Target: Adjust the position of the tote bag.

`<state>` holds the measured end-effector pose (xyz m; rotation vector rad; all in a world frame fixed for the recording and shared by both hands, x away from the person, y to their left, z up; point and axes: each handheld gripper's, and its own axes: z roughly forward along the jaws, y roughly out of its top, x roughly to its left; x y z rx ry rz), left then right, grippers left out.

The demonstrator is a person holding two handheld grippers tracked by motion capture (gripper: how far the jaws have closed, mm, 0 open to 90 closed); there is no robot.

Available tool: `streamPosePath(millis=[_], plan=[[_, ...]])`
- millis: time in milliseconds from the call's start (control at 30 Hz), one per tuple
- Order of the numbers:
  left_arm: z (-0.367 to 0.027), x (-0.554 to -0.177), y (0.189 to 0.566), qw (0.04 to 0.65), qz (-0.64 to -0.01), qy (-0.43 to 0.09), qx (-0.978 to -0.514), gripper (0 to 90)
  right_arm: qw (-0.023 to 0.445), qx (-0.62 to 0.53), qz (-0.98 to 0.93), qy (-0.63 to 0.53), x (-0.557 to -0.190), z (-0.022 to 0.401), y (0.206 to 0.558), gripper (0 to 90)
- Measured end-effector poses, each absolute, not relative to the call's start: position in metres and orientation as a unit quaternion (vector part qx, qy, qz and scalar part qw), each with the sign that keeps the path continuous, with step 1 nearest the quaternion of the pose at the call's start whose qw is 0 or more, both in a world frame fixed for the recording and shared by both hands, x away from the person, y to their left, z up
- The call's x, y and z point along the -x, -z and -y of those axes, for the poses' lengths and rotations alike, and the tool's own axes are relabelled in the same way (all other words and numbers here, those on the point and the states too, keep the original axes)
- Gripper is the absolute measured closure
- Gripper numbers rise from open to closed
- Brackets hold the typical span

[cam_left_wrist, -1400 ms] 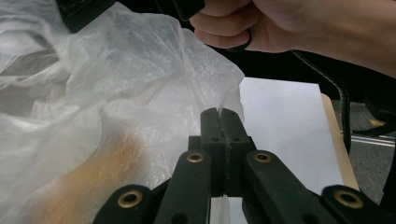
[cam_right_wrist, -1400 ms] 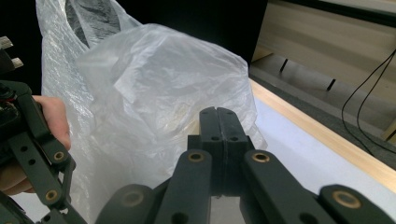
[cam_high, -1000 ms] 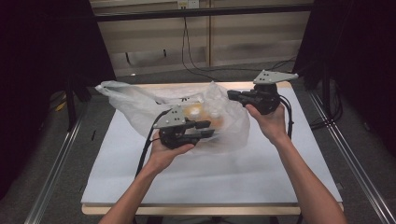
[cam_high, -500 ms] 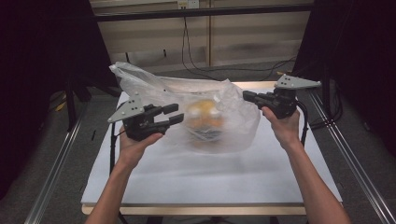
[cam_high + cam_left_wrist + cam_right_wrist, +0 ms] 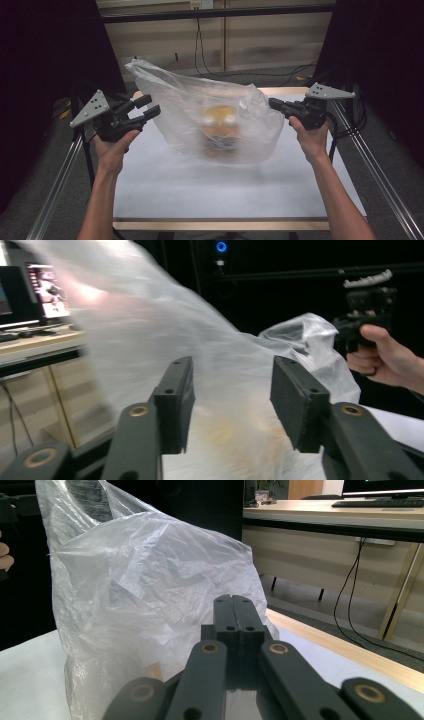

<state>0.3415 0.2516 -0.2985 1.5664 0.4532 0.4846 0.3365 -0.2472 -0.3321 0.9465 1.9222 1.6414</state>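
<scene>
Plastic bag hangs above the white tabletop because your right hand-held gripper pinches its edge with jaws together; your left hand-held gripper, its jaws having just been opening, stands apart with nothing between them, so the orange item inside sags low

Thin crinkled translucent plastic bag, matt white table surface, wooden edge
</scene>
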Motion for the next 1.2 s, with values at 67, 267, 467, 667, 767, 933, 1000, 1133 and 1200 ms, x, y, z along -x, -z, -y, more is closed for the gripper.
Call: streamPosePath(millis=[67, 267, 467, 667, 767, 933, 1000, 1133, 1200], plan=[[-0.254, -0.342, 0.298, 0.659, -0.207, -0.217, -0.690, 43.8, 0.220, -0.345, -0.698, -0.588, -0.337, 0.247, 0.332, 90.0], [-0.258, -0.351, 0.297, 0.665, -0.225, -0.214, -0.679, 34.6, 0.223, -0.340, -0.699, -0.588, -0.337, 0.246, 0.327, 90.0], [-0.246, -0.373, 0.294, 0.645, -0.235, -0.206, -0.697, 31.9, 0.223, -0.333, -0.698, -0.593, -0.335, 0.246, 0.324, 90.0], [-0.235, -0.388, 0.299, 0.633, -0.222, -0.190, -0.717, 68.2, 0.225, -0.332, -0.699, -0.592, -0.332, 0.249, 0.322, 90.0], [-0.233, -0.386, 0.298, 0.644, -0.203, -0.176, -0.717, 90.0, 0.227, -0.332, -0.696, -0.595, -0.329, 0.252, 0.320, 90.0], [-0.233, -0.379, 0.293, 0.635, -0.194, -0.182, -0.725, 90.0, 0.232, -0.330, -0.694, -0.596, -0.326, 0.254, 0.317, 90.0], [-0.234, -0.376, 0.300, 0.620, -0.195, -0.182, -0.738, 90.0, 0.235, -0.333, -0.698, -0.589, -0.325, 0.255, 0.319, 90.0], [-0.236, -0.373, 0.320, 0.607, -0.197, -0.168, -0.751, 90.0, 0.233, -0.339, -0.705, -0.578, -0.325, 0.257, 0.327, 90.0], [-0.235, -0.372, 0.338, 0.584, -0.195, -0.159, -0.772, 90.0, 0.225, -0.350, -0.710, -0.569, -0.324, 0.260, 0.341, 90.0]])
